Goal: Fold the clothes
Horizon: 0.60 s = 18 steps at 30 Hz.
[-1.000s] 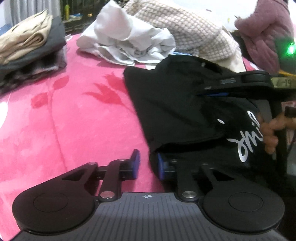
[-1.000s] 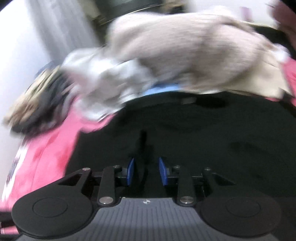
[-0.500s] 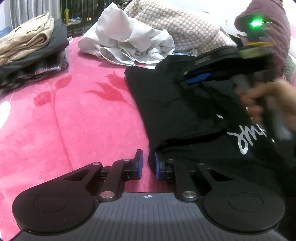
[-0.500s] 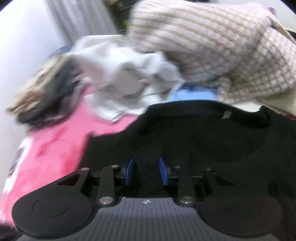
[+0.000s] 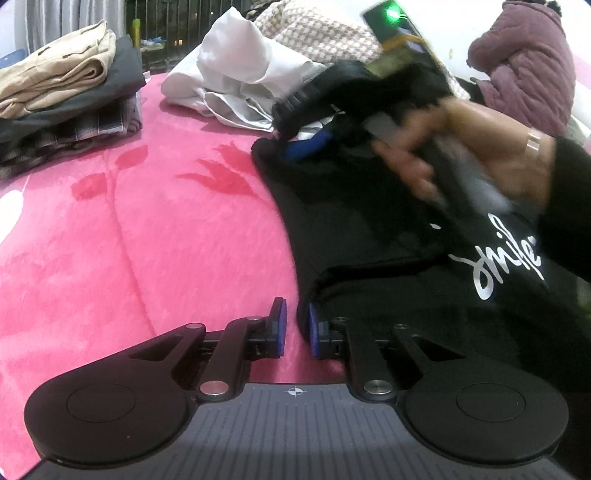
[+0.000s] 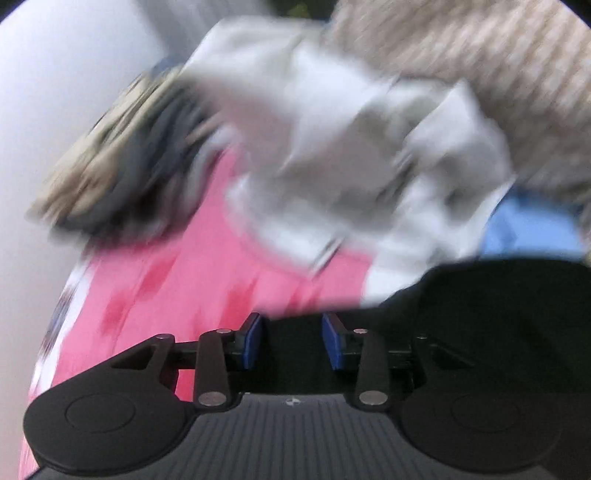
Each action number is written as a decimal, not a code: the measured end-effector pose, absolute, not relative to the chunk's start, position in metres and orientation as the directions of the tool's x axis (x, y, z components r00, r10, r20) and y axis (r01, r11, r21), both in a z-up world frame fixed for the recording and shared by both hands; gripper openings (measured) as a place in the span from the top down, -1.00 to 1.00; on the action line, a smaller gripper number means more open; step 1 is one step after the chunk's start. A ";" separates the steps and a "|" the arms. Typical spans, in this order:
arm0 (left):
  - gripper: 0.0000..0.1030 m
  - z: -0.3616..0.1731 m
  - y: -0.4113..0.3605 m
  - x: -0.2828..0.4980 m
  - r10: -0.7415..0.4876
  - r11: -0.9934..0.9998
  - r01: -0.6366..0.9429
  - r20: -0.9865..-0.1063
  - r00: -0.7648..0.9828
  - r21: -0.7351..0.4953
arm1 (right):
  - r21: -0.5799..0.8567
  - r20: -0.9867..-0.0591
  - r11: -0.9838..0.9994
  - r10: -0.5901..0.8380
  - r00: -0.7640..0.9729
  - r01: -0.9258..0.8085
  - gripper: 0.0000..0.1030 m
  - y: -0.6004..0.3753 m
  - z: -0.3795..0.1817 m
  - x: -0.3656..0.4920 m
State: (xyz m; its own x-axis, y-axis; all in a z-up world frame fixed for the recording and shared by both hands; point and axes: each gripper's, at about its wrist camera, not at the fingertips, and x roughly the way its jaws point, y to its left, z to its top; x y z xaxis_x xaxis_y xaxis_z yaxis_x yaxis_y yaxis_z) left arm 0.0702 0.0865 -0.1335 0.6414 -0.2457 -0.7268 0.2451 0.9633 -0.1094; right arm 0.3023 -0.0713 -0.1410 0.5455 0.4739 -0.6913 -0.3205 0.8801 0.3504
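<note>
Setting: a home, most likely a bedroom. Work surface is a bed covered by a plush pink blanket with a darker red leaf print. Clothing lies all over it: a folded stack of beige, grey and plaid garments far ahead and left of the left jaws; a crumpled white shirt ahead of them; a houndstooth knit behind that; a black T-shirt just right of the jaws. Grey curtains hang at the far left. A mauve quilted jacket sits far right.
</note>
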 end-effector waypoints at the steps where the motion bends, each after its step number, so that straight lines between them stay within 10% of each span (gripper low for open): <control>1: 0.75 -0.133 0.087 0.071 -0.250 0.962 0.248 -0.727 0.639 -0.113 | 0.343 -0.674 0.896 0.444 0.590 -0.282 0.23 -0.073 -0.137 0.306; 15: 0.33 -0.108 0.137 0.033 -0.477 0.875 0.189 -0.727 0.493 -0.446 | 0.473 -0.232 0.823 0.462 0.856 -0.316 0.17 -0.275 0.043 0.136; 18: 0.29 -0.114 0.120 0.016 -0.471 0.882 0.252 -0.757 0.453 -0.398 | 0.469 -0.186 0.802 0.499 0.846 -0.370 -0.08 -0.306 0.088 0.069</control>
State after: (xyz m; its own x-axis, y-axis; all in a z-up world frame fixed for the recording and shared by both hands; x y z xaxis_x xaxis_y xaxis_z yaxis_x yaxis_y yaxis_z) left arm 0.0163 0.1195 -0.1137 0.4527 -0.4715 -0.7568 0.2523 0.8818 -0.3984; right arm 0.0694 -0.3058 0.0884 0.8463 0.4993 -0.1859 -0.3701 0.8020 0.4688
